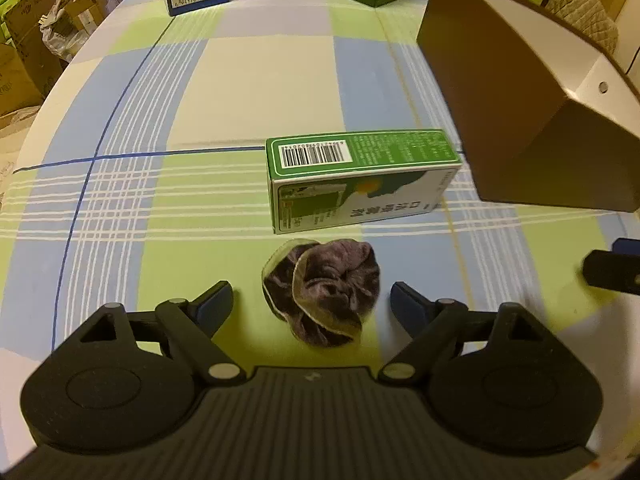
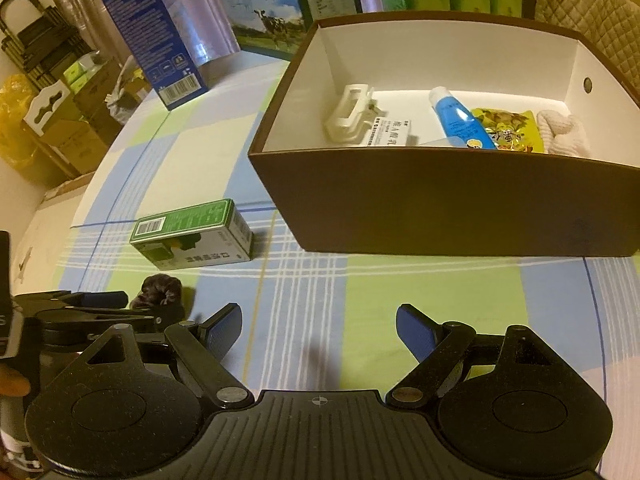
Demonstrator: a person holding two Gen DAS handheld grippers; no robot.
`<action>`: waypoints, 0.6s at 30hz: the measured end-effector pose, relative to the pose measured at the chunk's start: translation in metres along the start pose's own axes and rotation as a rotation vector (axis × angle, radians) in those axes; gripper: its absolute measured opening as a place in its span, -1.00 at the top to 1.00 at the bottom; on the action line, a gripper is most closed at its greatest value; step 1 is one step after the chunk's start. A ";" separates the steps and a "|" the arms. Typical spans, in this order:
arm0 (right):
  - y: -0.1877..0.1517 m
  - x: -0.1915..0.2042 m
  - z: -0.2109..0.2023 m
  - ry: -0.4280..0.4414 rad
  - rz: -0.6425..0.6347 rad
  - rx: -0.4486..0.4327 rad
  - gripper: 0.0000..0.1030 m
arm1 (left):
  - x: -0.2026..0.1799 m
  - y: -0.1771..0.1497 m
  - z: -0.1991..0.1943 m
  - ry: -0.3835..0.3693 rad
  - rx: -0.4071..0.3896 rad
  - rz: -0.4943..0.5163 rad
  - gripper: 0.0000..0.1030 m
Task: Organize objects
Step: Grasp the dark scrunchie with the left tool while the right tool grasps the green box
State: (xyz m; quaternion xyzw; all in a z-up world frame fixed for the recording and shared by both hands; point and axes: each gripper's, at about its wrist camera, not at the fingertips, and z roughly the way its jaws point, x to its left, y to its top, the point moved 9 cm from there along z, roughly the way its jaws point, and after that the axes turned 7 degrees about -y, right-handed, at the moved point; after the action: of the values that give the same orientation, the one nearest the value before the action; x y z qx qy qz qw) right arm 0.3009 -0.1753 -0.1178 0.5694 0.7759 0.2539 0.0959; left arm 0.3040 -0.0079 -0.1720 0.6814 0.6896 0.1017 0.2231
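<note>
A dark purple velvet scrunchie [image 1: 322,294] lies on the checked tablecloth between the wide-open fingers of my left gripper [image 1: 312,306], touching neither pad. Just beyond it a small green and white carton [image 1: 362,178] lies on its side. From the right wrist the scrunchie [image 2: 160,286] and carton [image 2: 192,234] show at the left, with the left gripper [image 2: 104,300] beside them. My right gripper [image 2: 318,338] is open over bare cloth with nothing in it. The brown box [image 2: 440,216] ahead holds a white hair claw [image 2: 348,114], a blue tube [image 2: 460,120], a yellow packet [image 2: 508,128] and other items.
A tall blue carton [image 2: 156,36] and a cow-print box [image 2: 268,12] stand at the far side of the table. The brown box [image 1: 520,120] fills the right of the left wrist view. Cardboard cartons [image 1: 28,48] sit off the table's left edge.
</note>
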 end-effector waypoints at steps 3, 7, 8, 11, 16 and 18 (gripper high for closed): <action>0.003 0.002 0.001 0.005 -0.005 -0.001 -0.58 | 0.004 0.001 0.007 0.009 0.003 -0.004 -0.47; 0.007 0.010 0.003 0.024 -0.025 -0.002 -0.58 | 0.005 0.003 0.006 0.013 -0.015 0.019 -0.19; 0.009 0.013 0.003 0.035 -0.033 -0.003 -0.58 | 0.006 0.003 0.005 0.013 -0.020 0.024 0.01; 0.013 0.028 0.004 0.069 -0.070 -0.010 -0.58 | 0.012 0.001 -0.001 0.019 -0.025 0.030 0.41; 0.017 0.061 0.006 0.139 -0.187 -0.028 -0.58 | 0.042 -0.009 -0.016 0.038 -0.018 -0.037 0.46; 0.019 0.077 0.007 0.166 -0.258 -0.045 -0.58 | 0.057 -0.015 -0.022 0.058 -0.015 -0.070 0.46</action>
State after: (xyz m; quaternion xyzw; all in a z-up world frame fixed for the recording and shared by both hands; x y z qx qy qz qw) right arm 0.2943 -0.0970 -0.1031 0.4397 0.8420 0.3033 0.0761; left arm 0.2822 0.0508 -0.1684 0.6519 0.7184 0.1187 0.2117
